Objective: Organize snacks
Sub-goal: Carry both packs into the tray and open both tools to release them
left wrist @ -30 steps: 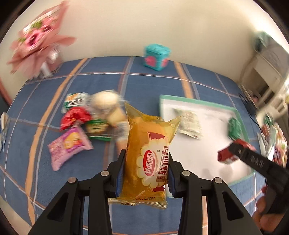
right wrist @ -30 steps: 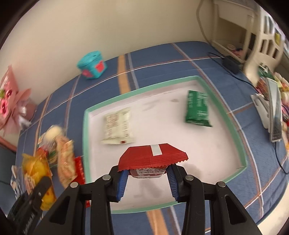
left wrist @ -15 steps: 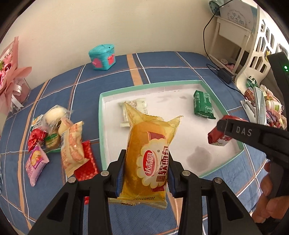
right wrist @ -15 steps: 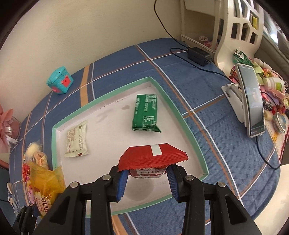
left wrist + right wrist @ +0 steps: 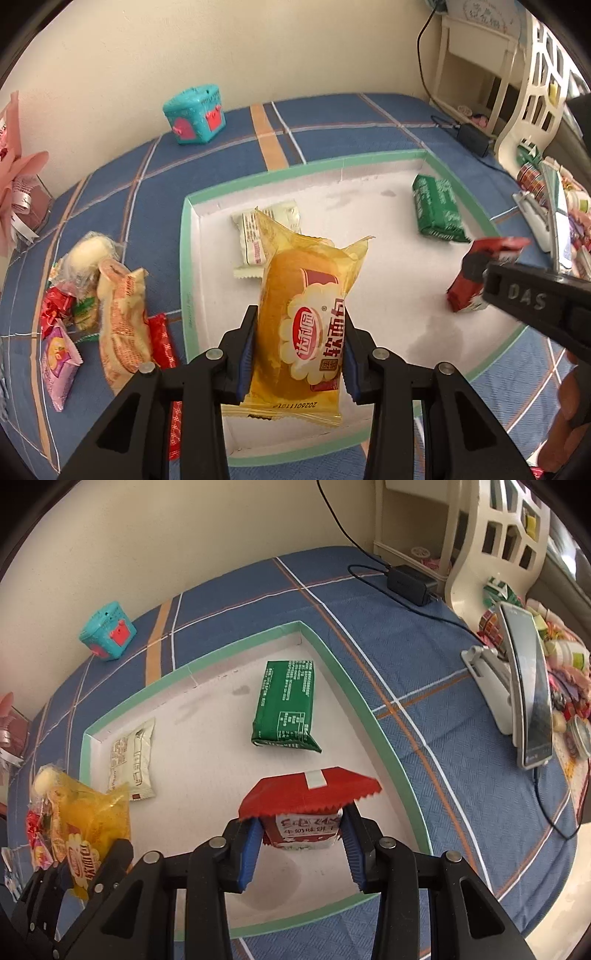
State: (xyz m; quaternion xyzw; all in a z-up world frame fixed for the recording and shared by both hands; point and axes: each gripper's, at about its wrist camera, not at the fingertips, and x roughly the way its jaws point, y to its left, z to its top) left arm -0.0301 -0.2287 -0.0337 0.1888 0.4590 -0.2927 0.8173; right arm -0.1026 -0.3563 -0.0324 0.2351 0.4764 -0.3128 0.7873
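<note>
On the left, loose snacks (image 5: pixel 110 306) lie on the blue cloth (image 5: pixel 332 122), beside the tray (image 5: pixel 186 266). The left gripper (image 5: pixel 298 354) is closed on a yellow cake packet (image 5: pixel 306 325) above the tray's near part. Inside the tray lie a white packet (image 5: pixel 133 757) and, farther right, a green packet (image 5: pixel 286 705). The right gripper (image 5: pixel 301 843) is closed on a red packet (image 5: pixel 306 812) above the tray's near right corner.
</note>
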